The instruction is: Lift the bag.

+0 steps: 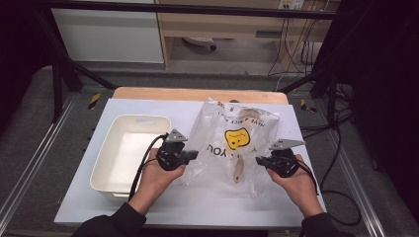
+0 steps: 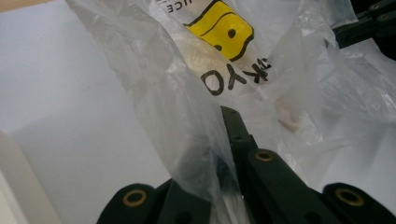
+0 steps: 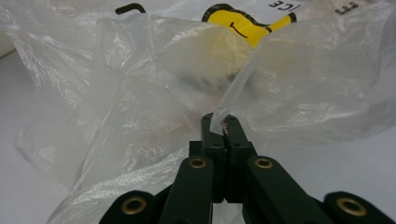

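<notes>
film of the plastic bag (image 2: 187, 116) covers one jaw of the left gripper (image 2: 224, 140); a pale thing (image 1: 238, 169) inside the bag is too blurred to identify.

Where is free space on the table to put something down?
The white mat is bare behind the tray and along the near edge. The tray itself looks unfilled. The middle is crowded: the bag hangs between the left gripper and right gripper.
</notes>
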### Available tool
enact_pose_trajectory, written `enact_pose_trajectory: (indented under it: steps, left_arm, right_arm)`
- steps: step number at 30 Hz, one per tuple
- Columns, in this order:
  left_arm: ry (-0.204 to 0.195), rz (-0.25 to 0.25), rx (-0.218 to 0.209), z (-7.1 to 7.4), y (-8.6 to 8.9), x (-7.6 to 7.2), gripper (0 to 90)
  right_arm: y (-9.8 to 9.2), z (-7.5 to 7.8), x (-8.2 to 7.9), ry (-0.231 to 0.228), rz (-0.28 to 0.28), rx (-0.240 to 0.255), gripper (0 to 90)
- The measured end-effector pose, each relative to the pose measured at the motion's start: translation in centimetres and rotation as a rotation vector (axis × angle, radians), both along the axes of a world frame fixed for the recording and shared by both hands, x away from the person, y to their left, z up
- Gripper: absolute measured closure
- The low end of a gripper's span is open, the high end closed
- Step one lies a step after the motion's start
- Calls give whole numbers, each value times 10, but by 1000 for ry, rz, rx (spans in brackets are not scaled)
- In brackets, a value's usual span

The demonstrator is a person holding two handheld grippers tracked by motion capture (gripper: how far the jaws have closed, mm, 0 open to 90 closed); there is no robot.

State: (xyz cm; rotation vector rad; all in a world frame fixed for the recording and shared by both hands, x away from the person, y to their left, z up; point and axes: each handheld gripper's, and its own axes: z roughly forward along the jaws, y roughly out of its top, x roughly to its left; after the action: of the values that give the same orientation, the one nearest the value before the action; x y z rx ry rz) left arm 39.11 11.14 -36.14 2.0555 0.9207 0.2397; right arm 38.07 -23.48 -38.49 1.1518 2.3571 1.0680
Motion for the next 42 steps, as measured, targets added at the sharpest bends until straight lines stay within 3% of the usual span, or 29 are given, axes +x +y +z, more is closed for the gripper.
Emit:
enact_pose_trajectory:
  steps: [7, 11, 26, 32, 42]
  left_arm:
    - [2, -1, 8, 5, 3, 6, 900]
    - [23, 1, -2, 7, 7, 11, 900]
    - [18, 3, 5, 18, 15, 20, 900]
    - [29, 5, -9, 25, 18, 27, 900]
    - [6, 11, -19, 45, 21, 40, 900]
  right_arm:
    - [-1, 12, 6, -30, 1, -7, 900]
    - [0, 16, 8, -28, -5, -3, 900]
    - [2, 27, 16, -39, 1, -14, 900]
    - [2, 35, 20, -49, -9, -16, 900]
    - [-6, 52, 30, -73, -23, -9, 900]
